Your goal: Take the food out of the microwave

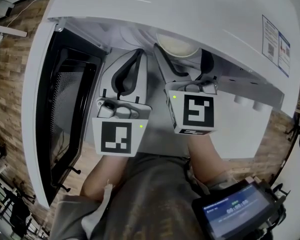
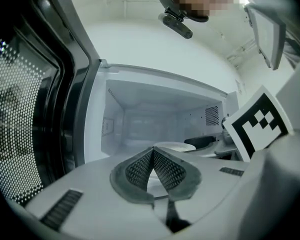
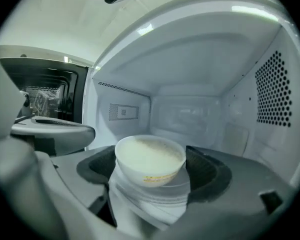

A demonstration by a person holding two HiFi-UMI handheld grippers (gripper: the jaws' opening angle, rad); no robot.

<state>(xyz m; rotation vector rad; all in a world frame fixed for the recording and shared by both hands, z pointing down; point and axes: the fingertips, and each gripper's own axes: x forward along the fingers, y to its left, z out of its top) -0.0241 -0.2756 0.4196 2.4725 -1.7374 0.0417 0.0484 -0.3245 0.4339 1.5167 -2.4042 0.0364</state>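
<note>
Presently, item one: bowl, white, filled near the rim with a pale food, inside the open microwave on the glass turntable.

- Handling: we judged it rigid, smooth-walled and likely slippery. It looked moderately heavy with its fill, breakable, and perhaps hot. We thought it should be held at opposite sides below the rim and kept level, as the contents sat high.
- Right gripper: reached into the cavity, jaws wide apart with the bowl between them. Both pads lay against the bowl's sides, and we read this as a clamp on it.
- Left gripper: held at the cavity mouth, jaws pressed together tip to tip with nothing in them.

Surroundings:
- Door: swung fully open at the left, mesh window showing, clear of the exit path.
- Cavity ceiling and perforated right wall: close about the bowl, leaving little room to lift.
- The left gripper stood just beside the right one and narrowed the opening.
- Screened device: near the person's body, out of the way.
</note>
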